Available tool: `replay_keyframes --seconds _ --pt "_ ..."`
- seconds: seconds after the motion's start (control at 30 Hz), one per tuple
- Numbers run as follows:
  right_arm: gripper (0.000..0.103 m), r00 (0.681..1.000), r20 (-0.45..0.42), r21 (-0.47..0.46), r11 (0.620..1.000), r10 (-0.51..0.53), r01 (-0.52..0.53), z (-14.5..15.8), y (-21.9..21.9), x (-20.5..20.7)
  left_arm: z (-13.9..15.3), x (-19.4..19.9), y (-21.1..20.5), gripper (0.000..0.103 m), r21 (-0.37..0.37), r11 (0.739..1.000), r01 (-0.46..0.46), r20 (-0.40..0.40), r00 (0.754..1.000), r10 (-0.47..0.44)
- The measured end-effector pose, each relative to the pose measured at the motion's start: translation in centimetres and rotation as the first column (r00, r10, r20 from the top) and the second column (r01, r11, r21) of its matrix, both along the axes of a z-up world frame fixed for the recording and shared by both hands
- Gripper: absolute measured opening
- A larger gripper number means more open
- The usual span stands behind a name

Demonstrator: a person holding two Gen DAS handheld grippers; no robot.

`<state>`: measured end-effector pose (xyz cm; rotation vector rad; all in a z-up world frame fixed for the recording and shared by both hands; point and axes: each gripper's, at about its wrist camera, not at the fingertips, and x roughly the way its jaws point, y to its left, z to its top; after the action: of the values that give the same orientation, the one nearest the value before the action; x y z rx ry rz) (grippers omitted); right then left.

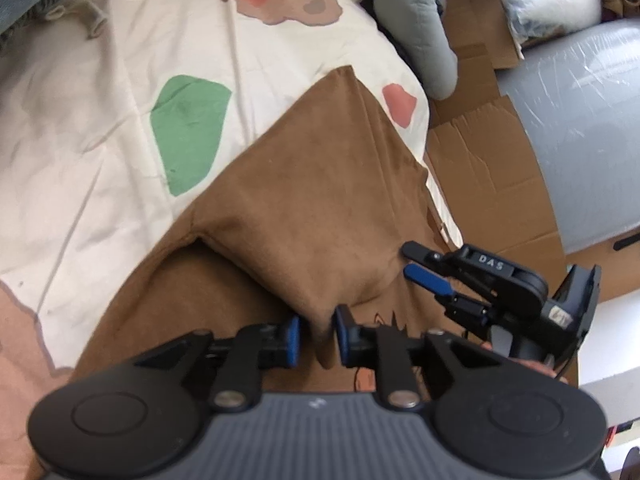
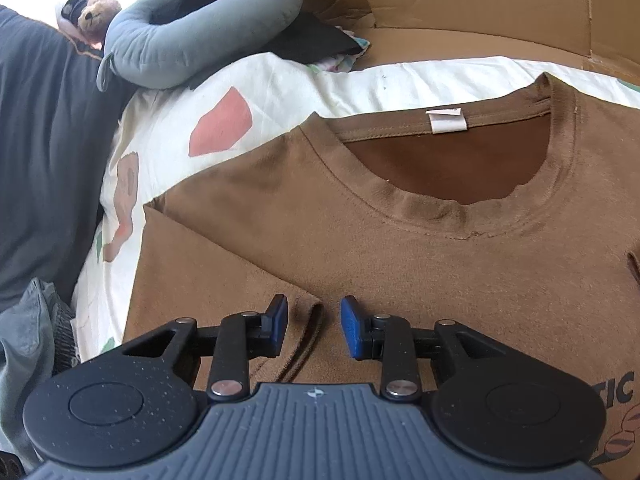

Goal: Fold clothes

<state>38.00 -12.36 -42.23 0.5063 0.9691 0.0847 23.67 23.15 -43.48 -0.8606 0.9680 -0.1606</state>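
Left wrist view.
- Left gripper (image 1: 316,334): nearest item; blue pads closed down to a narrow gap, pinching a raised fold of brown cloth between them.
- Brown T-shirt (image 1: 304,216): spread on patterned bedsheet (image 1: 80,140), near the bed's edge; one flap lifted and drawn up into the left gripper, forming a tented ridge toward a pointed corner farther off.
- Right gripper (image 1: 418,262): seen side-on just beside the shirt's edge; fingers apart, nothing between them.
- Surroundings: cardboard (image 1: 492,184) on the floor beyond the bed edge, grey plastic-wrapped roll (image 1: 580,120) at right, grey U-shaped pillow (image 1: 416,28) at upper centre.

Right wrist view.
- Right gripper (image 2: 314,326): nearest item; fingers parted, straddling the hemmed edge of a sleeve without gripping it; holds nothing.
- Sleeve (image 2: 224,280): appears already turned inward over the chest, hem lying under the open fingers.
- Collar (image 2: 448,200): facing up, white neck label (image 2: 446,120) visible; part of a dark print (image 2: 616,392) at lower right.
- Also present: teddy bear (image 2: 96,12) and dark grey fabric (image 2: 44,140) at left.

Progress, as judged: early to middle. Shirt laid out, one sleeve seemingly folded in, one flap in mid-lift; remaining side folds and the final halving apparently not yet done.

Differences between views: pinched fold and both tools shown only by the left wrist camera; collar, label, print and folded sleeve shown only by the right. Left gripper absent from the right view.
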Motion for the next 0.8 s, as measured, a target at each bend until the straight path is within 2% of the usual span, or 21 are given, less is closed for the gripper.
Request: replay_keyframes --seconds 0.03,0.1,0.13,0.27,0.33,0.4,0.6,0.67,0.73,0.8 --pt "0.031 1.0 -0.001 -0.001 1.0 0.007 -0.007 -0.1 0.1 0.1 -0.2 0.0 0.0 0.023 -0.002 1.0 -0.006 -0.001 1.0 0.006" --pt "0.014 1.0 0.001 -0.002 1.0 0.031 -0.031 -0.2 0.3 0.4 -0.5 0.2 -0.2 0.019 -0.016 1.0 -0.003 -0.009 1.0 0.003" --pt "0.001 0.999 0.002 -0.002 0.999 0.04 -0.04 -0.2 0.4 0.6 -0.5 0.2 -0.2 0.003 -0.028 1.0 -0.002 -0.007 1.0 0.002" --pt "0.0 1.0 0.018 0.031 0.999 0.011 -0.011 0.7 -0.1 0.8 0.2 0.1 0.4 0.004 -0.061 0.998 0.005 0.005 1.0 -0.004" --pt "0.0 0.999 0.034 0.009 1.0 0.005 -0.005 1.3 0.0 0.8 0.2 0.2 1.0 0.004 -0.106 0.994 -0.002 -0.01 1.0 0.001" --pt "0.0 0.999 0.041 -0.008 1.0 0.012 -0.012 1.6 0.2 1.0 0.2 0.4 1.4 0.004 -0.115 0.993 0.001 -0.023 1.0 -0.004" --pt "0.001 0.999 -0.021 -0.081 0.996 0.027 -0.028 0.1 1.0 1.6 -0.6 0.4 1.0 0.007 -0.031 0.997 0.068 -0.111 0.991 -0.071" --pt "0.005 0.999 -0.02 -0.083 0.996 0.028 -0.029 0.3 0.9 1.4 0.3 -0.1 1.0 0.017 0.007 0.996 0.085 -0.105 0.991 -0.084" --pt "0.008 0.999 -0.013 -0.087 0.996 0.03 -0.031 0.5 0.7 1.2 1.4 -0.7 1.1 0.022 0.05 0.994 0.1 -0.09 0.991 -0.095" --pt "0.008 1.0 0.007 -0.088 0.996 0.03 -0.029 1.2 0.4 0.8 2.6 -1.4 1.1 0.021 0.089 0.99 0.112 -0.072 0.992 -0.106"
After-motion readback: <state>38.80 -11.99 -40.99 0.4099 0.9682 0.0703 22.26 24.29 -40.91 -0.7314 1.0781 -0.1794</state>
